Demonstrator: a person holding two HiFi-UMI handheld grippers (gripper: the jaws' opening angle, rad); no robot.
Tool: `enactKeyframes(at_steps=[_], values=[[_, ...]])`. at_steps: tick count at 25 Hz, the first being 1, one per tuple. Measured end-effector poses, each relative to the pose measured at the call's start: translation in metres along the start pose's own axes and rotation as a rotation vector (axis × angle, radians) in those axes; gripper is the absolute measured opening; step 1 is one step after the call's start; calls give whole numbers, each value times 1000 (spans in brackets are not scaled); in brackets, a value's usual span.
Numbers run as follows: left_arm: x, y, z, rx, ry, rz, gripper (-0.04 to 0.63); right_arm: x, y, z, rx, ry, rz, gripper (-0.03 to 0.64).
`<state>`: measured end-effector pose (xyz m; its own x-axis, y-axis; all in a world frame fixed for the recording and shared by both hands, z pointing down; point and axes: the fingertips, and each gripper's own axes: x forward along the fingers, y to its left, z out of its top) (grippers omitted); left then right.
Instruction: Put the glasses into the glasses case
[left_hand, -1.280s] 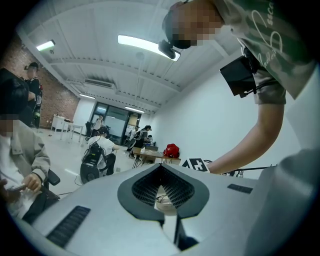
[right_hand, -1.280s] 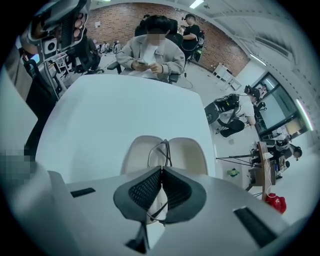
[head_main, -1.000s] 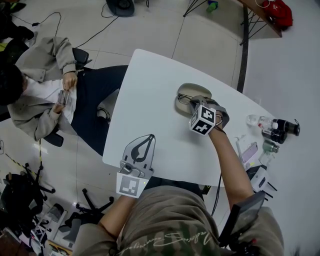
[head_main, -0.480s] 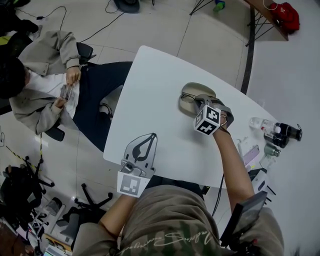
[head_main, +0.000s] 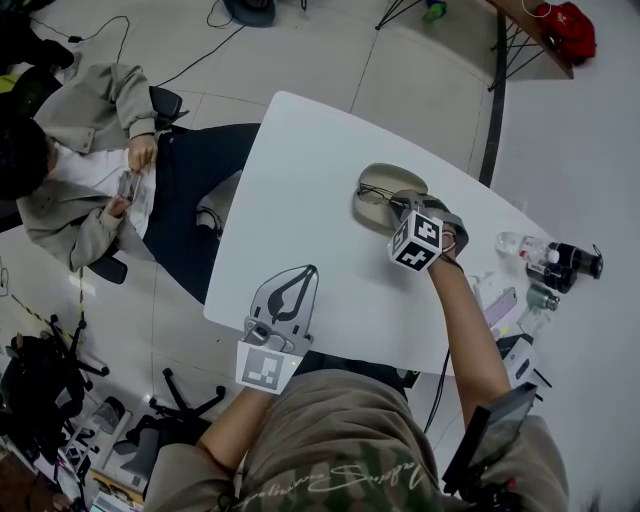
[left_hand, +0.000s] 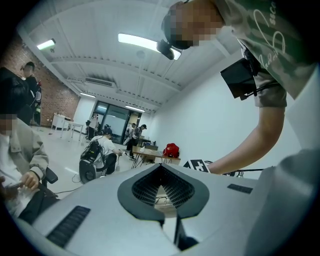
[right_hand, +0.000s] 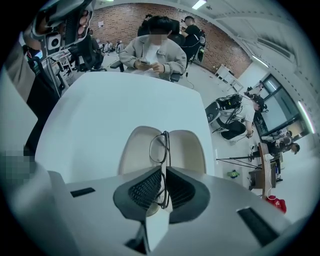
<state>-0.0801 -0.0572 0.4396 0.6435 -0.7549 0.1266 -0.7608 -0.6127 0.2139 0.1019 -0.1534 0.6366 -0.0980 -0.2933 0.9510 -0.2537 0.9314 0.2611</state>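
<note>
The right tongs (right_hand: 163, 172) pinch the glasses (right_hand: 160, 146) at one lens, which is half hidden between their ribbed dark pads. The thin dark wire frame stands edge-on over the middle of the open glasses case (right_hand: 134, 150), a smooth beige clamshell on the white bench (right_hand: 100, 110). The left tongs (left_hand: 161, 169) are pressed together, empty, at the bench's near edge.

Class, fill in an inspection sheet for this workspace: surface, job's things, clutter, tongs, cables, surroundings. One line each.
Surface: white table.
Job's things: glasses held over the open glasses case.
Clutter: bottles at the table's right edge.
Tongs: right tongs shut on the glasses; left tongs shut, empty, at the near edge.
Cables: cable on the floor.
Surroundings: seated person beside the table.
</note>
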Motion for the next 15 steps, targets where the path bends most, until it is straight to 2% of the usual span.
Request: enactKeyframes(at_steps=[15], values=[[-12, 1, -4, 14, 3, 3, 6, 18, 6, 0, -38, 35, 16, 14]])
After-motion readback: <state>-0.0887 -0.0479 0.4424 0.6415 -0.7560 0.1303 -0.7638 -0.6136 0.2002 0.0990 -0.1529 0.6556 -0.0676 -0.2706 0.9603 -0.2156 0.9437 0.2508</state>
